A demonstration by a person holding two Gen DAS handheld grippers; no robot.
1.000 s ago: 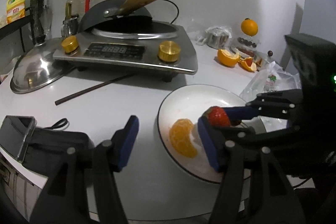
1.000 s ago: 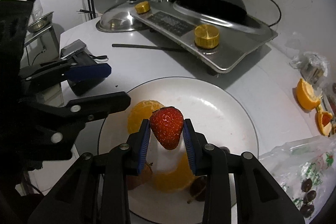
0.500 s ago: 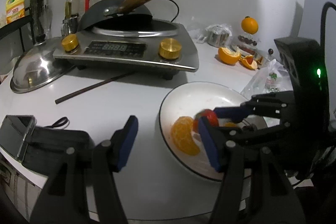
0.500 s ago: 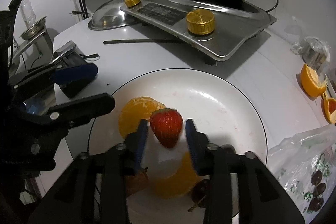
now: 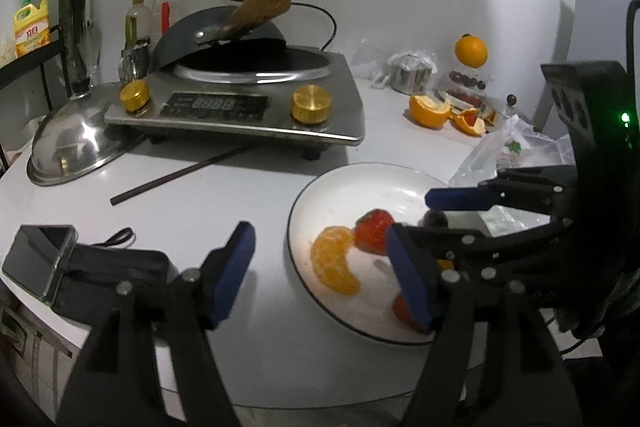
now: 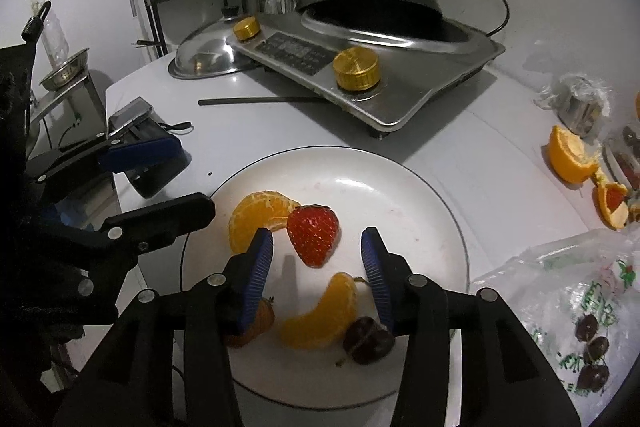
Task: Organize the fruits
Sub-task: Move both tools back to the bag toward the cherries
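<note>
Hovering low over the white plate [image 6: 424, 187], the right gripper [image 6: 316, 259] has its jaws parted, and they have just been opening; the strawberry [image 6: 313, 233] lies released on the plate at the frame's centre, between the blue pads but touched by neither. It rests against an orange segment [image 6: 256, 215] to its left. To finish this placement well, I judge the gripper should back straight up and away, so that neither pad nudges the berry or the second orange segment [image 6: 324, 311] and dark cherry [image 6: 368, 341] lying under the fingers at lower centre. A small brownish piece by the left pad I cannot identify.

The left gripper [image 5: 316, 271] holds nothing, its jaws wide and just now opening further, straddling the plate's left rim.

Farther out, an induction cooker [image 6: 360, 67] with a wok fills the upper centre, a steel lid [image 6: 204, 57] and a dark stick [image 6: 264, 101] before it. Orange peels [image 6: 572, 155] sit at right, a plastic bag [image 6: 560, 307] holding more cherries at lower right, close to the withdrawal path.
</note>
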